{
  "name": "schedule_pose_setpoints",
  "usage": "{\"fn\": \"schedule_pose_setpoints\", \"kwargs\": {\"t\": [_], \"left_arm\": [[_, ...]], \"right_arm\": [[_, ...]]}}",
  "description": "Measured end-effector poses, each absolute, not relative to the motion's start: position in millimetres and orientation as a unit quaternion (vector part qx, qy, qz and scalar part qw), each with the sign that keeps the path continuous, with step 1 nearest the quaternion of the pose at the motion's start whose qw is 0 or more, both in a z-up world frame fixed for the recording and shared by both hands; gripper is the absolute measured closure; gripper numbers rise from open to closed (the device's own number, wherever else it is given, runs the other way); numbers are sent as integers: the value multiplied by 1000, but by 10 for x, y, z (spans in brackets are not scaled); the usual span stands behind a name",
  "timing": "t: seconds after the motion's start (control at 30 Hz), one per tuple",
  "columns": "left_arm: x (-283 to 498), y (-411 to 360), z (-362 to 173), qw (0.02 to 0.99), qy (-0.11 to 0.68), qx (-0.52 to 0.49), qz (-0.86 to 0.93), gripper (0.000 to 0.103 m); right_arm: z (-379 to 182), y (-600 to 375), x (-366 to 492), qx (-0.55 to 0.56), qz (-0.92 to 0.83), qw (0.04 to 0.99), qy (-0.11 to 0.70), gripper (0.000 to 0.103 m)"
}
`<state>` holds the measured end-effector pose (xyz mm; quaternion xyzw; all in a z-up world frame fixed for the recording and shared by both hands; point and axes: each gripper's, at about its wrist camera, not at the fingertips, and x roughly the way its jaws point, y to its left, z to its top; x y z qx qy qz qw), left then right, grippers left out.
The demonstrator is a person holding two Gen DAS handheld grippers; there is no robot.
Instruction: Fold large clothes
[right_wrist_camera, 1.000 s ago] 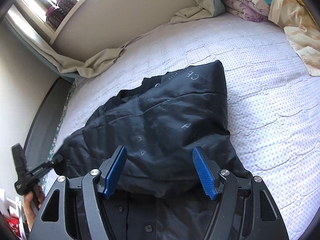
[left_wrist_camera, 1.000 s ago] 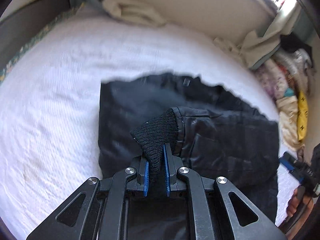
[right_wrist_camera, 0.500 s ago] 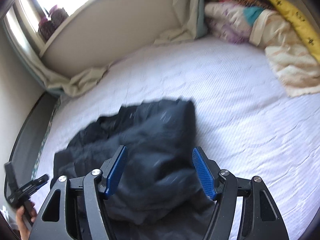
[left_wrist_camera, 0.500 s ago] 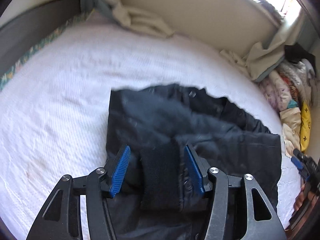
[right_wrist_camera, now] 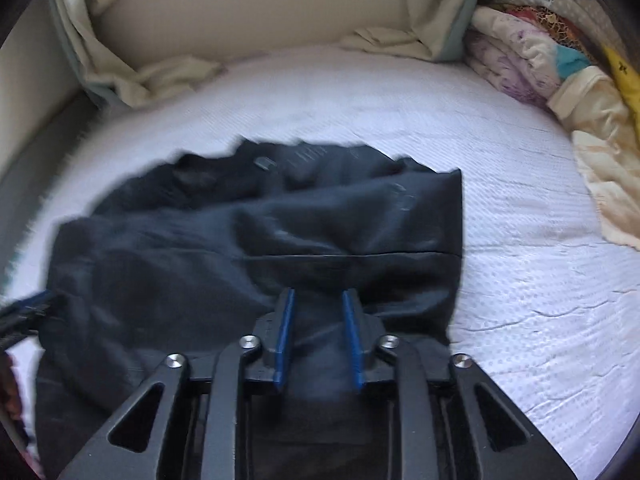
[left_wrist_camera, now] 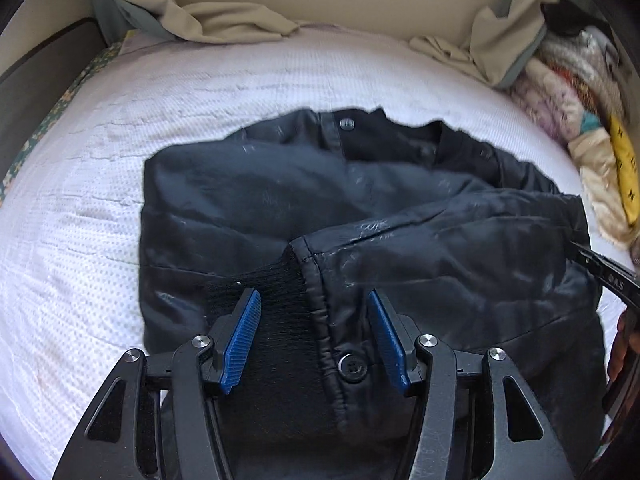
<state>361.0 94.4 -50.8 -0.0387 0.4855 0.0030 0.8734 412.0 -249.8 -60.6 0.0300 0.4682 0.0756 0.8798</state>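
A black, slightly shiny padded jacket [left_wrist_camera: 360, 216] lies bunched on the white textured bedspread [left_wrist_camera: 80, 208], roughly in the middle of the bed, its body folded into a rough rectangle with a straight left edge and a row of dark snap buttons running along the open collar at the far side. One sleeve is laid across the body, ending in a black ribbed knit cuff [left_wrist_camera: 276, 308] beside a seam with another round button. The left gripper [left_wrist_camera: 316, 336] hovers over that cuff with its blue-padded fingers [left_wrist_camera: 240, 340] spread wide on either side of it, gripping nothing. The right gripper [right_wrist_camera: 318, 340], seen in a motion-blurred view, has its blue pads drawn close together with a fold of the jacket's near edge gathered between them; it appears to be pinching the cloth, though the blur leaves the contact a little unsure. At the far edge of the bed, crumpled beige curtains [left_wrist_camera: 224, 20] hang against the cream wall, and a pile of patterned folded blankets [right_wrist_camera: 532, 60] sits at the right side. Compared with a second ago, the left gripper has let go of the cuff it was clamping and opened, and the sleeve now rests flat on the jacket; the right gripper, then wide open above the garment, has narrowed onto the fabric.
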Motion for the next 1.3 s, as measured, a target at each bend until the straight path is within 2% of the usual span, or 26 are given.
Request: {"fn": "schedule_pose_setpoints", "kwargs": {"t": [0.13,0.43,0.6,0.7,0.77,0.8,0.83,0.93,1.0,1.2,1.3], "left_arm": [[3639,841,-624,874,486,-13,0,42],[3649,757,-881,887,461,15,1,39],[3676,776,-886,889,458,6,-2,39],[3671,774,-871,889,458,6,-3,39],[3668,766,-864,889,459,6,-2,39],[3670,762,-865,888,459,6,-1,39],[3670,759,-863,888,459,6,-1,39],[3669,743,-865,889,458,8,1,39],[3670,742,-866,889,458,7,1,39],[3669,726,-865,889,457,7,2,39],[3666,725,-864,890,457,7,1,38]], "right_arm": [[-829,-2537,4199,19,63,872,484,92],[-1038,-2469,4162,-17,46,883,467,93],[-1055,-2458,4167,-7,44,886,462,92],[-961,-2571,4179,39,55,877,475,91],[-828,-2653,4176,76,58,870,484,80],[-707,-2683,4126,94,60,872,477,66],[-608,-2675,4071,95,60,879,464,58],[-309,-2453,3840,30,70,908,413,56],[-267,-2253,3720,7,116,903,413,56],[-559,-1780,3558,-77,152,877,449,60],[-807,-1781,3663,-72,137,868,471,60]]}}
